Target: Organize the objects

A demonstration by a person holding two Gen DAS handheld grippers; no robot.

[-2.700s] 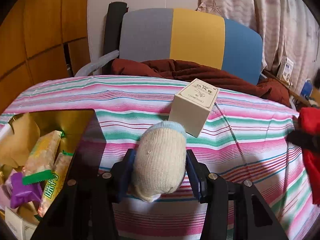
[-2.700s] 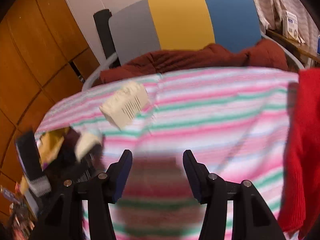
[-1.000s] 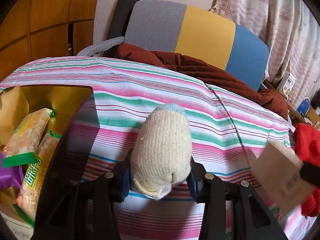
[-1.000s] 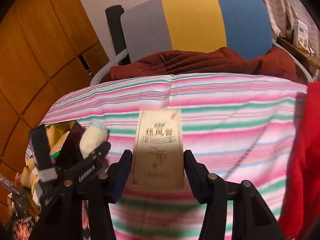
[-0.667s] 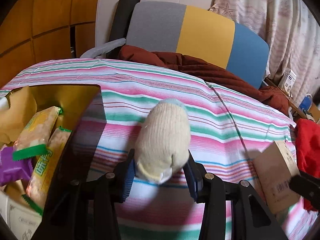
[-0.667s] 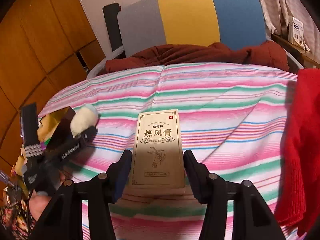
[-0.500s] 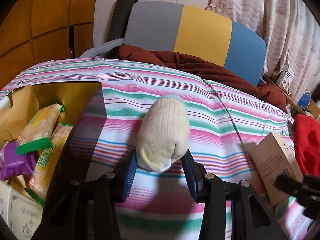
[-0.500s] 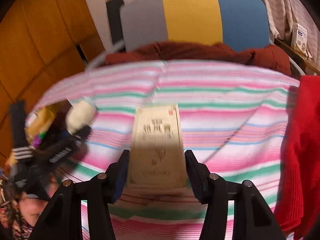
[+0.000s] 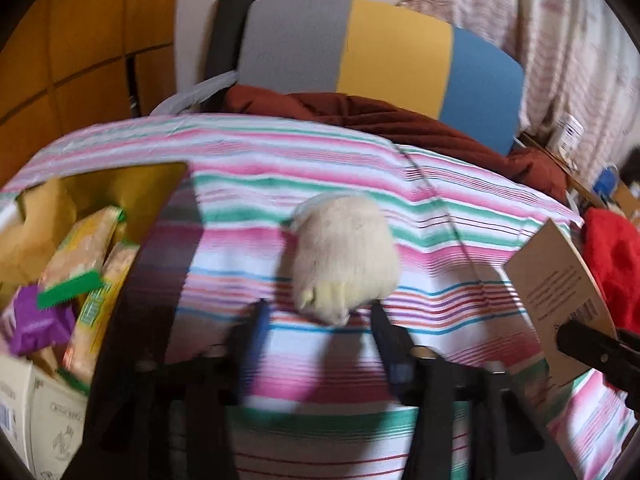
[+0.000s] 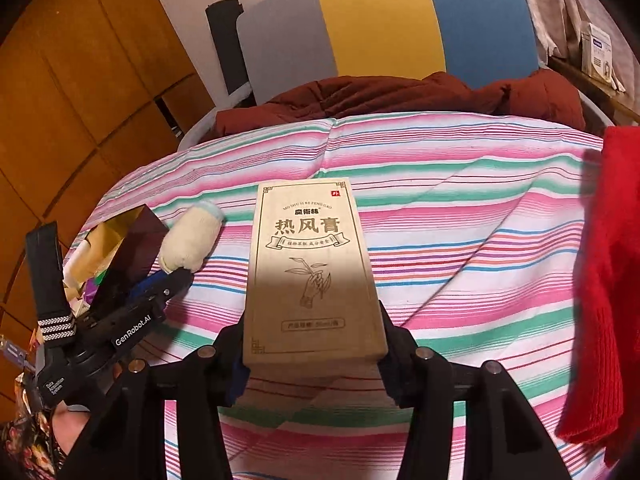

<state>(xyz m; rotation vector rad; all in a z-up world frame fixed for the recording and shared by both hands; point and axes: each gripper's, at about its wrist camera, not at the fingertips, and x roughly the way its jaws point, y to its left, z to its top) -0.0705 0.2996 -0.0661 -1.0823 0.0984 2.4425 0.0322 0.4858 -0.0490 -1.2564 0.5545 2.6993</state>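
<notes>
At the far left of the left wrist view an open carton (image 9: 24, 412) holds snack packets (image 9: 80, 256), crinkly and light by the look of them; it sits at the lower left edge of the striped cloth (image 9: 460, 292).

Toward the centre, the left gripper (image 9: 318, 332) has its jaws opening, and the rolled cream sock (image 9: 344, 256) lies just ahead of them on the cloth, with gaps on both sides and no pad pressing on it, so it reads as released. In the right wrist view the same sock (image 10: 192, 238) shows at left centre, beside the carton's dark flap. It is soft and light, I judge; it will squash under the pads and cannot break, and the thick middle of the roll is the place to take it so the bundle stays rolled.

Further right, the right gripper (image 10: 312, 344) is clenched on the tan printed box (image 10: 312, 268), its jaws closing a little against the two long sides near the lower end. The box is stiff, smooth card, probably light; it could slip or dent, so a hold across its flat long sides suits it.

At the right edge lies a red knitted garment (image 10: 604, 280), limp and soft.
</notes>
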